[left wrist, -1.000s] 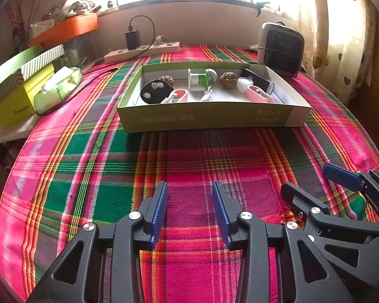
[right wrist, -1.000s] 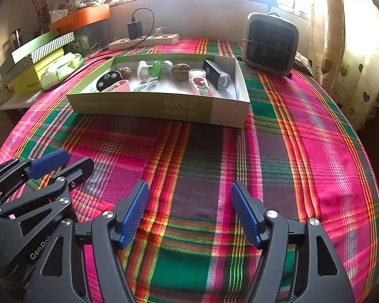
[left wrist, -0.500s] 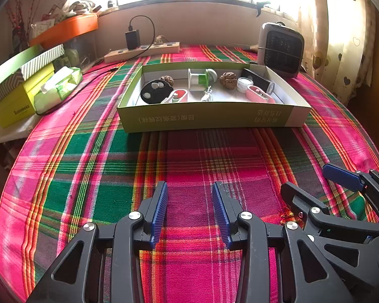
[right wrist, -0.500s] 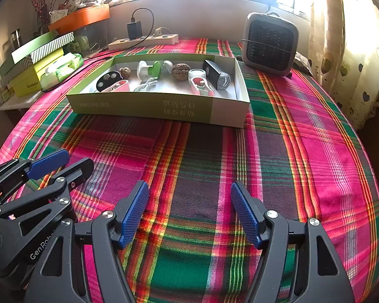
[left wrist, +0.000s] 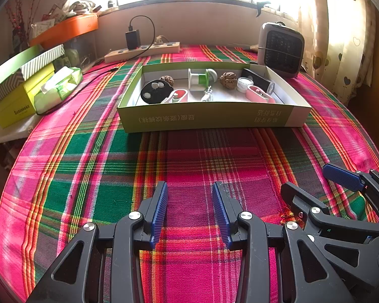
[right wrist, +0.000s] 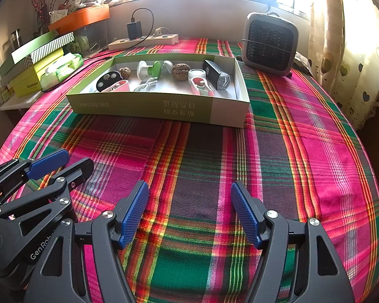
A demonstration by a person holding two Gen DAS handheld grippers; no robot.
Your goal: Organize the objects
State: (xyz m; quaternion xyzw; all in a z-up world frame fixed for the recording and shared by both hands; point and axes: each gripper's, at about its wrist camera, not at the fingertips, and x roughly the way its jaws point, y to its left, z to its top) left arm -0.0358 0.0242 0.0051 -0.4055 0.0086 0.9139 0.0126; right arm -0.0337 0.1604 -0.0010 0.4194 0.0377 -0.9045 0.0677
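Observation:
A shallow green and white box (left wrist: 209,120) (right wrist: 144,108) stands on the plaid cloth at mid table. It holds several small items: a black disc (left wrist: 152,92), two walnuts (left wrist: 228,78) (right wrist: 181,70), a green and white spool (left wrist: 199,79) (right wrist: 149,70), a pink clip (left wrist: 259,94) (right wrist: 202,87), a black bike light (right wrist: 216,74), a white cable (right wrist: 146,84). My left gripper (left wrist: 189,202) is open and empty above the cloth, well short of the box. My right gripper (right wrist: 189,202) is open wider and empty, beside the left one (right wrist: 60,162).
A grey fan heater (left wrist: 280,49) (right wrist: 269,43) stands behind the box at the right. A power strip (left wrist: 141,50) with a charger lies at the back. Stacked boxes and a tissue pack (left wrist: 59,88) sit at the left edge. A curtain (right wrist: 353,50) hangs at the right.

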